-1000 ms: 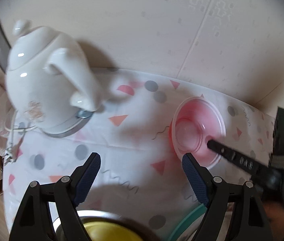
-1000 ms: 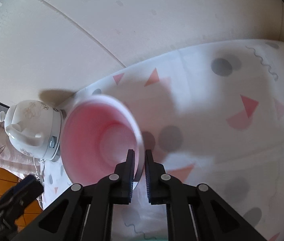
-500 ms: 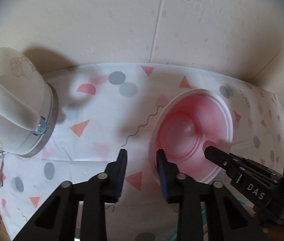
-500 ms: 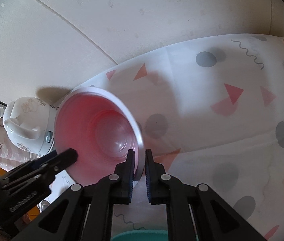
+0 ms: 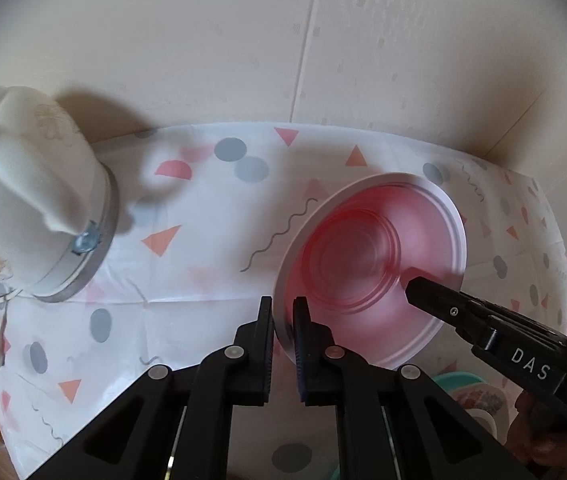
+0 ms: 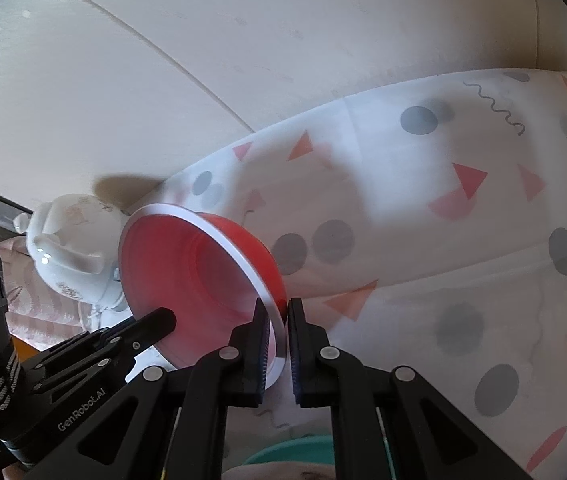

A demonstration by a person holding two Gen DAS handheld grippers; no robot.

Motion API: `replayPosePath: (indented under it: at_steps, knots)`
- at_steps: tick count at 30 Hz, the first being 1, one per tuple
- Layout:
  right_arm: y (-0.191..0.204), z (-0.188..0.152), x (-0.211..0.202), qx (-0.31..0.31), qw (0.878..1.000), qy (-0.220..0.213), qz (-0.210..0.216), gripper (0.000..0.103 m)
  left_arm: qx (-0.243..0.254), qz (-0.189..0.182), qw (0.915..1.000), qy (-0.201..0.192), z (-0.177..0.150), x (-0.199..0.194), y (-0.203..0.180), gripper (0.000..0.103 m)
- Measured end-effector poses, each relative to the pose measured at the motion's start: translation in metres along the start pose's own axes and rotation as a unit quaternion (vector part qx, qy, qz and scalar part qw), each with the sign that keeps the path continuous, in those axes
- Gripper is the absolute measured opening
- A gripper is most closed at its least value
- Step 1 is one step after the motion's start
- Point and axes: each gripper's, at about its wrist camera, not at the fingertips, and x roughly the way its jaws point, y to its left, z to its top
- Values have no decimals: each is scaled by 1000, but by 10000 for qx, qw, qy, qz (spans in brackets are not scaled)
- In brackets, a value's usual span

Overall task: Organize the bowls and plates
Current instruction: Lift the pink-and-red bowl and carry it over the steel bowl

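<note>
Both the left gripper (image 5: 283,320) and right gripper (image 6: 279,328) pinch the light, stiff, probably slippery red bowl (image 5: 367,264) by its thin rim, near six o'clock.

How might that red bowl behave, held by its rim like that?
The red bowl looks like thin, translucent plastic, so it is probably light and slightly flexible. Both the left gripper and the right gripper pinch only its narrow white rim, and the smooth surface could slip or pivot. Probably not fragile.
</note>
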Motion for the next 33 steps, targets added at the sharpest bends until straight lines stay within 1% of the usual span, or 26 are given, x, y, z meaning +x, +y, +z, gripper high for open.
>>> replayPosePath:
  at_steps: [3, 7, 14, 18, 24, 28, 33]
  knots:
    - [10, -2, -7, -97, 9999, -43, 82, 9, -61, -48, 9999, -108, -7, -18, 3, 9]
    - [22, -9, -20, -172, 9995, -87, 236, 9, -196, -204, 9992, -267, -18, -44, 12, 9]
    - [50, -29, -33, -371, 9980, -22, 515, 9, -383, -211, 9978, -490, -40, -77, 32, 9]
    - [69, -41, -38, -552, 9963, 48, 650, 9, -562, -234, 9964, -587, -61, -96, 50, 9]
    - [95, -67, -36, -765, 9937, 287, 768, 11, -815, -190, 9949, -567, -92, -110, 73, 10]
    - [103, -82, -30, -813, 9919, 471, 854, 12, -959, -183, 9940, -500, -112, -114, 86, 10]
    - [110, -100, -27, -874, 9902, 665, 862, 13, -1125, -190, 9928, -366, -134, -114, 98, 10]
